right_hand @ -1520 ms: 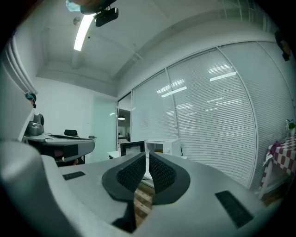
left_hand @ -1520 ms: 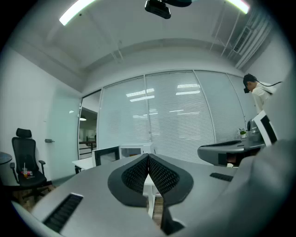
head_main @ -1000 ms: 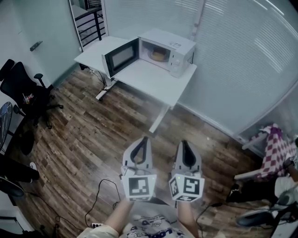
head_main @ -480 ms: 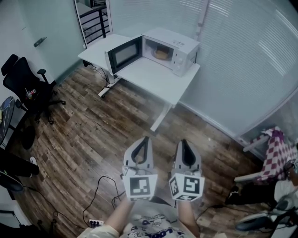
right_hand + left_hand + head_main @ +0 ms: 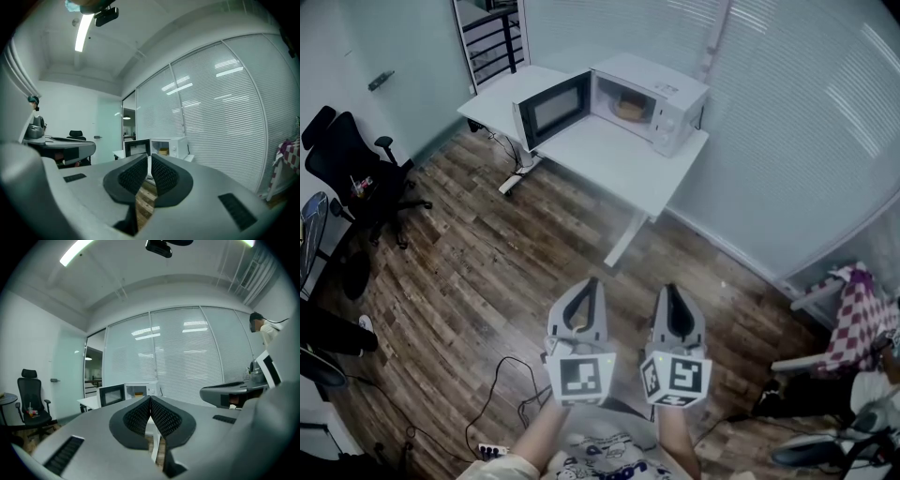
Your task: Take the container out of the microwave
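A white microwave (image 5: 654, 86) stands on a white table (image 5: 609, 159) across the room, its door (image 5: 551, 110) swung open to the left. Inside sits a small yellowish container (image 5: 628, 108), also seen as the container (image 5: 162, 151) in the right gripper view. My left gripper (image 5: 586, 284) and right gripper (image 5: 672, 291) are held side by side far short of the table, pointing level toward it. The left gripper (image 5: 150, 399) has its tips touching and holds nothing. The right gripper (image 5: 149, 158) is shut to a sliver, also with nothing in it.
Wooden floor lies between me and the table. A black office chair (image 5: 352, 173) stands at the left, cables and a power strip (image 5: 497, 417) lie near my feet, and a checked cloth on a chair (image 5: 858, 314) is at the right. Blinds cover the wall behind.
The head view has drifted slightly, so the microwave sits a little further right in the picture. Both grippers keep their place and their jaws look the same.
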`<control>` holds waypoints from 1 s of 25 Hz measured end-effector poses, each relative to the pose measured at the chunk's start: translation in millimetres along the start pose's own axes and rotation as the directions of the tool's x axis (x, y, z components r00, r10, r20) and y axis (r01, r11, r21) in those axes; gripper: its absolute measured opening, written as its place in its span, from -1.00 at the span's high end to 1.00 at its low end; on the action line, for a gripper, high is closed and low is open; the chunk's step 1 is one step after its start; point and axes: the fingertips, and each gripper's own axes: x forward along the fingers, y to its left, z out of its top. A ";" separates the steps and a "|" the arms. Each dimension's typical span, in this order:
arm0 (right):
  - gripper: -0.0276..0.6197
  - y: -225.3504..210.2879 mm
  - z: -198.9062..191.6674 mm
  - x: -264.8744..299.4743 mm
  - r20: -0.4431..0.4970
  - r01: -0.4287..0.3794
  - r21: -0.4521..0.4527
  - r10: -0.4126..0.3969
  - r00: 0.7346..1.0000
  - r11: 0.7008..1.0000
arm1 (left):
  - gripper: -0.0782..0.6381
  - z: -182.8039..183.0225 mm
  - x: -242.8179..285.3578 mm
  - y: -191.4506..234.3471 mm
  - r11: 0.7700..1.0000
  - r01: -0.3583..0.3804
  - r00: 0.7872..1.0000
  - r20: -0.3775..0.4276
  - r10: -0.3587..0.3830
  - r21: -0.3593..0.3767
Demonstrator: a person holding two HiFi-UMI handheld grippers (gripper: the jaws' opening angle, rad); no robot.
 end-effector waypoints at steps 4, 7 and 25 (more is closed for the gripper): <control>0.81 -3.0 -1.8 26.7 -0.006 0.017 -0.006 -0.017 1.000 1.000 | 0.66 -3.3 27.2 13.1 1.000 0.010 1.000 -0.001 -0.010 -0.006; 0.81 -4.7 -0.9 53.2 -0.007 0.029 -0.011 -0.029 1.000 1.000 | 0.66 -5.4 53.2 25.7 1.000 0.018 1.000 -0.003 -0.018 -0.013; 0.81 -5.9 22.6 215.3 0.007 0.119 -0.033 -0.119 0.993 0.992 | 0.66 6.5 208.1 115.6 0.996 0.086 0.996 0.016 -0.086 0.010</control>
